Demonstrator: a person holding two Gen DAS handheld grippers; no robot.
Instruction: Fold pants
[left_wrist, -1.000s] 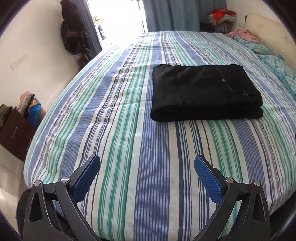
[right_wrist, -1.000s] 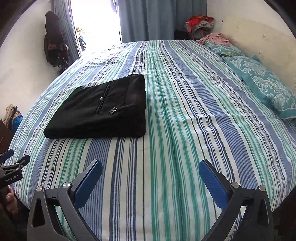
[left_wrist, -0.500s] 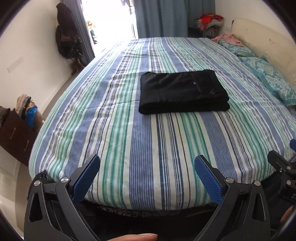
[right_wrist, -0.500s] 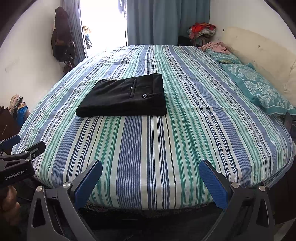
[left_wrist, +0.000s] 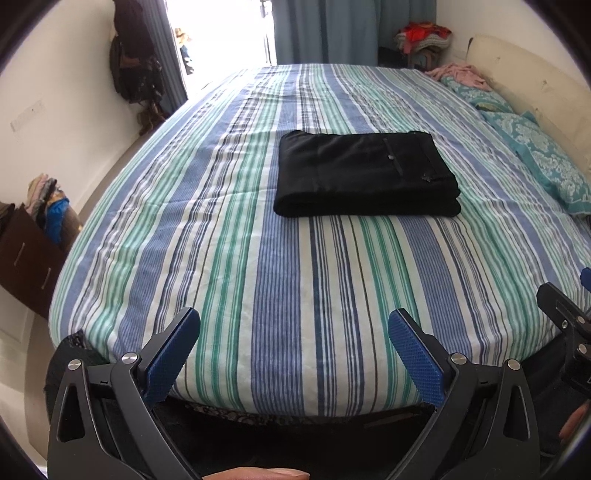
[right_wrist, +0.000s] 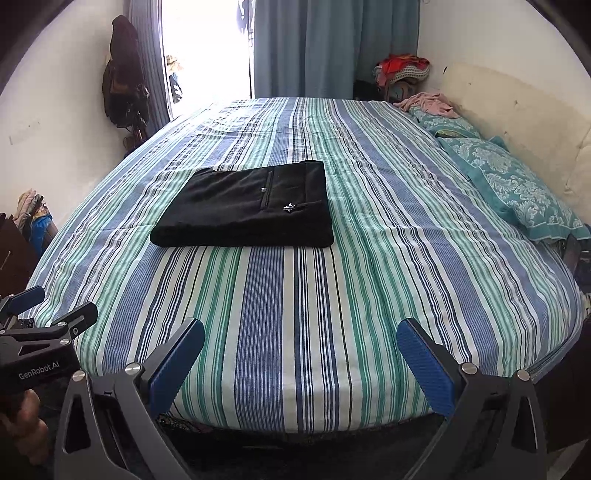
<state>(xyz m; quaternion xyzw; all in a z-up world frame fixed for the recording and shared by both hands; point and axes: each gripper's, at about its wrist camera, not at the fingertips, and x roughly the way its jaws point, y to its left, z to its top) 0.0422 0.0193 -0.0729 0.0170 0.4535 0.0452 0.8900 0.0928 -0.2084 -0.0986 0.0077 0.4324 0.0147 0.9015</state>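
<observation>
Left wrist view: both hand-held grippers (left_wrist: 293, 339) (right_wrist: 300, 345) gape wide, empty, well short of folded pants (left_wrist: 364, 175).

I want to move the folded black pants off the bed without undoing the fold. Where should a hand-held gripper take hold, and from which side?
Grip the thick rounded edge of the black pants that faces the foot of the striped bed, coming in low from that near side. All the layers stack together there, so one pinch probably catches them all. Both the left hand-held gripper and the right hand-held gripper are open and facing that edge.
</observation>
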